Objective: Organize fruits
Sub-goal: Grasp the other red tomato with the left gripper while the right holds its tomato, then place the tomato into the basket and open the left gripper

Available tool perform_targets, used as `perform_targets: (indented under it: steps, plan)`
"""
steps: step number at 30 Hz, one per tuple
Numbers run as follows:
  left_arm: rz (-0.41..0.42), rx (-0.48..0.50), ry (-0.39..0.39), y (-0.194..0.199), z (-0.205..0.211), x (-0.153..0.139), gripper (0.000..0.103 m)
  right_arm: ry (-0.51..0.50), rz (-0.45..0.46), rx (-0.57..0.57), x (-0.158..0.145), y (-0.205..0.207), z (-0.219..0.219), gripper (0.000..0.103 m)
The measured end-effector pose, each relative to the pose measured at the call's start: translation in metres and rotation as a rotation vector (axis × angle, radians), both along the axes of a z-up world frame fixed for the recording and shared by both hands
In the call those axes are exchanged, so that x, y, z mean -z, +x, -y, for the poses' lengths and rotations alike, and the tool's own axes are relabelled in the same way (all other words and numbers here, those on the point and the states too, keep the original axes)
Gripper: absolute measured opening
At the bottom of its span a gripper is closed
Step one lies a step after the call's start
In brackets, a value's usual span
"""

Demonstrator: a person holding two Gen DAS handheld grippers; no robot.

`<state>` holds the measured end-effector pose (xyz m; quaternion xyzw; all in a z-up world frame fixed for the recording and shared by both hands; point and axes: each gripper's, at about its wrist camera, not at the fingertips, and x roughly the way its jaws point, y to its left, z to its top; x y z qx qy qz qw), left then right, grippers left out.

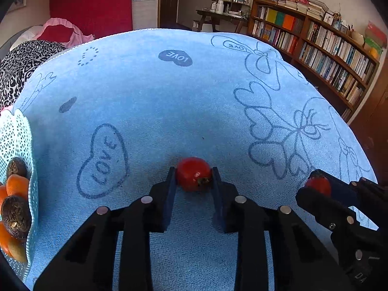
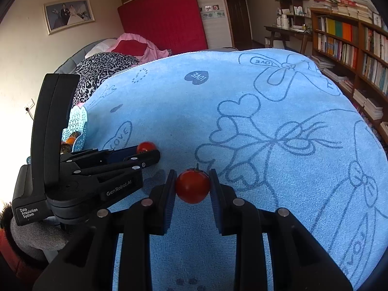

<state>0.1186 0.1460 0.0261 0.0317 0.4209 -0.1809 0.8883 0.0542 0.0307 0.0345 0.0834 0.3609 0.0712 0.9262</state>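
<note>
Evenly glossy round tomatoes [image 1: 193,174], pad-clamped.

The blue towel [image 2: 278,111] lay bare across the bench's middle, far edge and right side, leaving open passage there. At the left edge a lattice basket [image 1: 17,133] of fruit stood in the way, with the left claw [image 2: 148,151] just beside it.
</note>
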Motion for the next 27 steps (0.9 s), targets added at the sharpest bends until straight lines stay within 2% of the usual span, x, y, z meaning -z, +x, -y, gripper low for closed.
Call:
perform_targets:
  steps: [7, 12, 27]
  plan:
    - [0.09, -0.003, 0.046, -0.018, 0.004, -0.014, 0.029, -0.005, -0.001, -0.001, 0.002, 0.0, 0.0, 0.027]
    - [0.134, -0.052, 0.064, -0.03, -0.006, -0.029, 0.029, -0.004, -0.01, -0.002, 0.005, 0.001, -0.001, 0.027]
    - [0.201, -0.31, 0.04, -0.064, -0.104, -0.068, 0.029, -0.006, -0.013, -0.003, 0.007, 0.001, -0.004, 0.027]
